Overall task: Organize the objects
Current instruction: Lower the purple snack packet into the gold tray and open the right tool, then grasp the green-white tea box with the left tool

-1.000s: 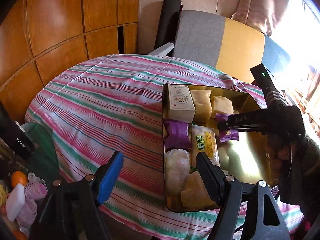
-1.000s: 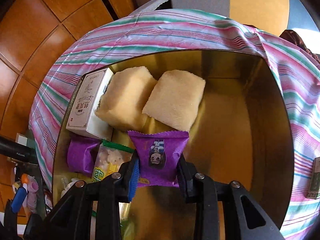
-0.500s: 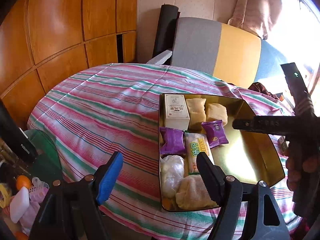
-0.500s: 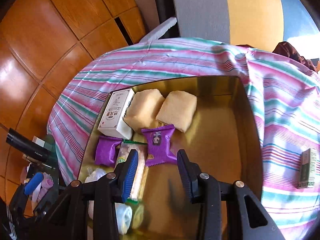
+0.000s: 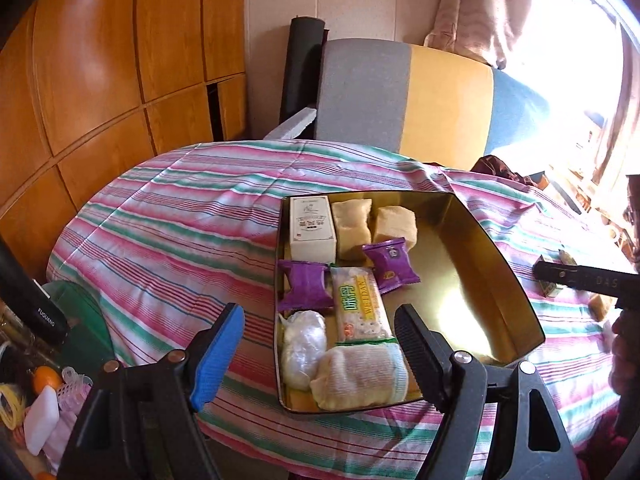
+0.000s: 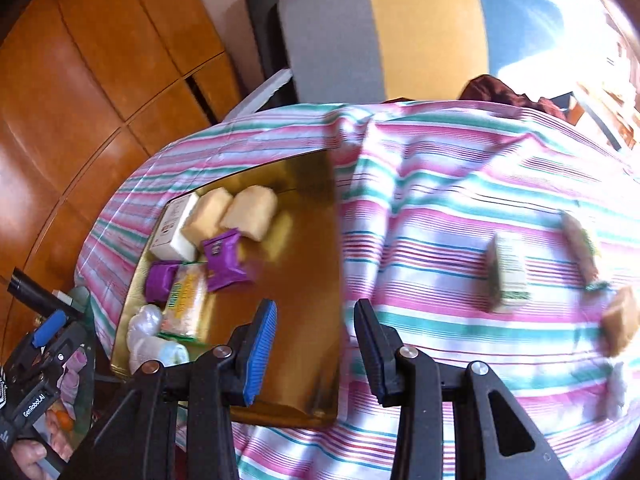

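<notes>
A gold tin point(image 5: 500, 280) lies on the striped tablecloth. Its left half holds a white box point(image 5: 312, 228), two yellow cakes point(image 5: 352, 228), two purple packets point(image 5: 392, 266) point(image 5: 306, 290), a cracker pack point(image 5: 360, 308), a clear bag point(image 5: 302, 344) and a wrapped bun point(image 5: 360, 372). My left gripper point(image 5: 318, 314) hovers open above the tin's near left corner, holding nothing. My right gripper point(image 6: 315, 306) is open and empty over the tin's point(image 6: 304, 280) right rim. The purple packet point(image 6: 224, 258) lies free in the tin. Loose on the cloth to the right are a green-and-white box point(image 6: 506, 272), a packet point(image 6: 580, 244) and a brown cake point(image 6: 622, 320).
A grey, yellow and blue chair point(image 5: 404, 96) stands behind the table, with wooden panelling point(image 5: 100, 80) to the left. Below the table's left edge are a green bin point(image 5: 80, 320), a black cylinder point(image 5: 36, 304) and small clutter. Bright window light washes out the right side.
My right gripper let go of the purple packet, which now lies in the tin, then pulled back, rose and swung right over the cloth. My left gripper drew back and up a little.
</notes>
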`<state>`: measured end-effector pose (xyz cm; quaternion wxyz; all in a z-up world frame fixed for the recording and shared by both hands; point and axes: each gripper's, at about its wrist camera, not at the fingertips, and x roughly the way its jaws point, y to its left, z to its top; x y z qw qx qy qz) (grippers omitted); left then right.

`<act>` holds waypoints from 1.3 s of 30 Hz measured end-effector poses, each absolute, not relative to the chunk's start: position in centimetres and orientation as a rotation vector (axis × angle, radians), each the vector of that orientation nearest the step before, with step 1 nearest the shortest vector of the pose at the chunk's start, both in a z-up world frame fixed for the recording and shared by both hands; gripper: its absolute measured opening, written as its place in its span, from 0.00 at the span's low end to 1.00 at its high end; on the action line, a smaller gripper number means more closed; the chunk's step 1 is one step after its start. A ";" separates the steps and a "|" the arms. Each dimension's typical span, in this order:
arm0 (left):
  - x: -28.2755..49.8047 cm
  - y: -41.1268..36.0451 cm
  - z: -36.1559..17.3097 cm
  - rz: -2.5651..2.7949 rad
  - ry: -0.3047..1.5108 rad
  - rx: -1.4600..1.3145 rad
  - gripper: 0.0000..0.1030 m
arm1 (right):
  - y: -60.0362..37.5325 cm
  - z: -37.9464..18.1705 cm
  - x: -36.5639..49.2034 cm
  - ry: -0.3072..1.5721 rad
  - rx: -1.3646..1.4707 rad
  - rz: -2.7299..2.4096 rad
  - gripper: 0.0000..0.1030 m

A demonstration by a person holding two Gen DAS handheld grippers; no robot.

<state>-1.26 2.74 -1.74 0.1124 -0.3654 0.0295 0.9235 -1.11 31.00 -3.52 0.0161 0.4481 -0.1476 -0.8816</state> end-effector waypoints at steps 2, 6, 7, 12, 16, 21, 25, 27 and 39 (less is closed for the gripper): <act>-1.0 3.4 -1.7 2.698 0.103 -1.070 0.76 | 32.9 -3.3 -0.1 -0.485 1.392 -2.779 0.39; -0.7 4.7 -1.5 2.676 0.139 -1.061 0.76 | 37.0 -3.1 1.9 -0.544 1.394 -2.859 0.39; -0.6 5.1 -1.5 2.670 0.148 -1.057 0.76 | 38.0 -3.0 2.4 -0.561 1.394 -2.879 0.39; -0.4 7.0 -1.3 2.636 0.198 -1.035 0.76 | 43.8 -2.8 5.0 -0.655 1.409 -2.993 0.39; -0.1 8.9 -1.1 2.602 0.242 -1.014 0.76 | 48.4 -2.7 7.1 -0.750 1.405 -3.103 0.39; 0.2 11.6 -0.8 2.553 0.298 -0.986 0.76 | 53.5 -4.0 9.8 -0.905 1.405 -3.205 0.39; 0.5 14.1 -0.6 2.514 0.356 -0.965 0.76 | 56.2 -6.0 11.7 -1.101 1.401 -3.221 0.39; 0.5 15.4 -0.6 2.490 0.376 -0.960 0.76 | 57.0 -6.6 12.0 -1.181 1.435 -3.201 0.39; 0.7 24.4 -1.4 2.294 0.447 -0.967 0.76 | 58.0 -6.3 13.3 -1.346 1.337 -3.186 0.39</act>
